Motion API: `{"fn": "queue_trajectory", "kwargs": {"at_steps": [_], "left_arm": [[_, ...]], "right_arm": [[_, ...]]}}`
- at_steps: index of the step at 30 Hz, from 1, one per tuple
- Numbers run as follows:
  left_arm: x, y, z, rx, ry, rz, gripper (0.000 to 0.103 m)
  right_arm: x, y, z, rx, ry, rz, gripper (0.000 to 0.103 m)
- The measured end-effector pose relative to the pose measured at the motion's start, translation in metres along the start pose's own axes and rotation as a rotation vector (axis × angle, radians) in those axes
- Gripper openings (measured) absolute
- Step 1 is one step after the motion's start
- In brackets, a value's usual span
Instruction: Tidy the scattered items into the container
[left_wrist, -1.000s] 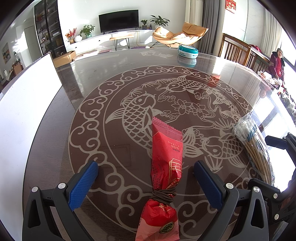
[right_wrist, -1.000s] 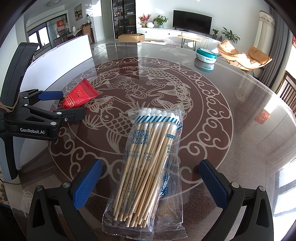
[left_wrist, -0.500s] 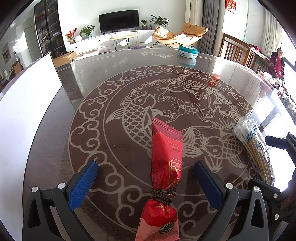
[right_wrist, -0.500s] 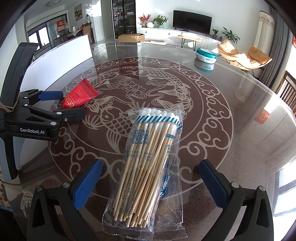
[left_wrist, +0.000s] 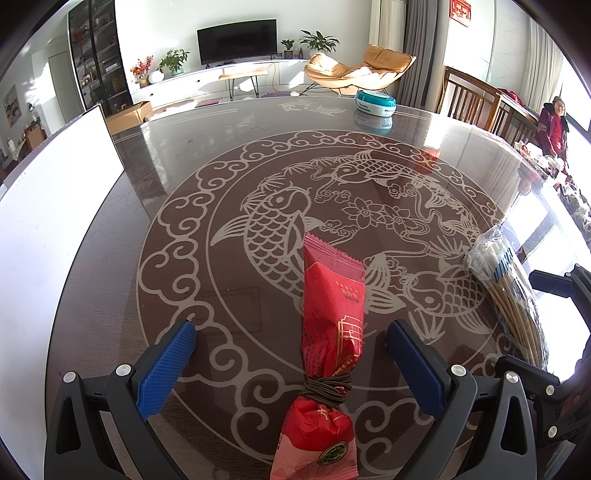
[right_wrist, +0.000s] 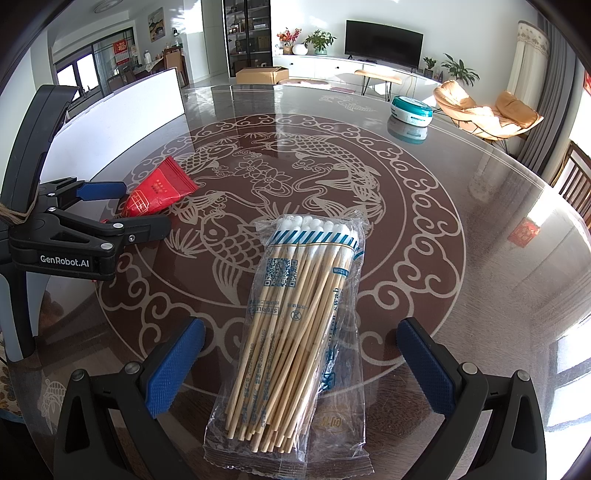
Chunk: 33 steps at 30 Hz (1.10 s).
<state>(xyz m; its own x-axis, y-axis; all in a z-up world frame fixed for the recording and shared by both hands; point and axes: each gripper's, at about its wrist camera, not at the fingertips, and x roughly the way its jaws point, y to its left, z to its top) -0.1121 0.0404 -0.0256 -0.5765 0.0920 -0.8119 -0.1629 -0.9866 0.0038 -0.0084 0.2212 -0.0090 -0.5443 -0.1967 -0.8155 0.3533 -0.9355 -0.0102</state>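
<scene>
A red snack packet (left_wrist: 328, 332), tied near its lower end with a brown elastic band, lies flat on the dark fish-patterned table between the fingers of my left gripper (left_wrist: 291, 347), which is open. In the right wrist view the same red packet (right_wrist: 159, 190) shows at the left, beside the left gripper (right_wrist: 142, 208). A clear bag of long cotton swabs (right_wrist: 295, 325) lies between the blue pads of my right gripper (right_wrist: 301, 349), also open. That swab bag (left_wrist: 506, 291) appears at the right edge of the left wrist view.
A white rectangular container wall (left_wrist: 55, 206) runs along the table's left side, also seen as a white container (right_wrist: 122, 118). A teal and white round box (left_wrist: 375, 103) sits at the far edge. Wooden chairs (left_wrist: 476, 99) and a seated person (left_wrist: 554, 125) are to the right.
</scene>
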Motion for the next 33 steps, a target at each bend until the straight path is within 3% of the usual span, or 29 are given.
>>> {"fn": "queue_trajectory", "kwargs": {"at_steps": [11,14,19,21,25,26,27,28,29,33], "left_arm": [[0.0,0.0,0.0,0.002,0.002,-0.001,0.103],[-0.004,0.001,-0.003,0.051,0.038,-0.035,0.103],[-0.005,0.007,-0.001,0.124,0.11,-0.082,0.103],[-0.004,0.009,0.005,0.12,0.131,-0.101,0.103],[-0.005,0.005,0.018,0.13,0.144,-0.143,0.101],[-0.007,0.003,0.021,0.146,0.138,-0.144,0.093],[-0.008,0.0,0.023,0.16,0.136,-0.147,0.063],[-0.009,-0.002,0.025,0.17,0.144,-0.154,0.028],[-0.01,-0.002,0.025,0.17,0.149,-0.168,0.025],[-0.028,0.005,0.023,0.118,0.109,-0.196,0.022]], "right_arm": [[0.0,0.0,0.0,0.0,0.0,0.0,0.103],[-0.001,-0.002,0.0,-0.004,0.007,0.024,0.103],[0.0,-0.029,0.016,0.103,0.129,0.083,0.103],[-0.001,-0.036,0.029,0.149,0.139,0.106,0.103],[0.007,-0.02,0.051,0.097,0.186,0.087,0.103],[0.008,-0.012,0.051,0.075,0.203,0.079,0.102],[0.01,-0.005,0.053,0.045,0.214,0.07,0.098],[0.012,0.001,0.053,0.013,0.228,0.053,0.072],[0.014,0.006,0.052,-0.013,0.249,0.021,0.044],[0.001,0.009,0.048,-0.016,0.252,0.023,0.036]]}}
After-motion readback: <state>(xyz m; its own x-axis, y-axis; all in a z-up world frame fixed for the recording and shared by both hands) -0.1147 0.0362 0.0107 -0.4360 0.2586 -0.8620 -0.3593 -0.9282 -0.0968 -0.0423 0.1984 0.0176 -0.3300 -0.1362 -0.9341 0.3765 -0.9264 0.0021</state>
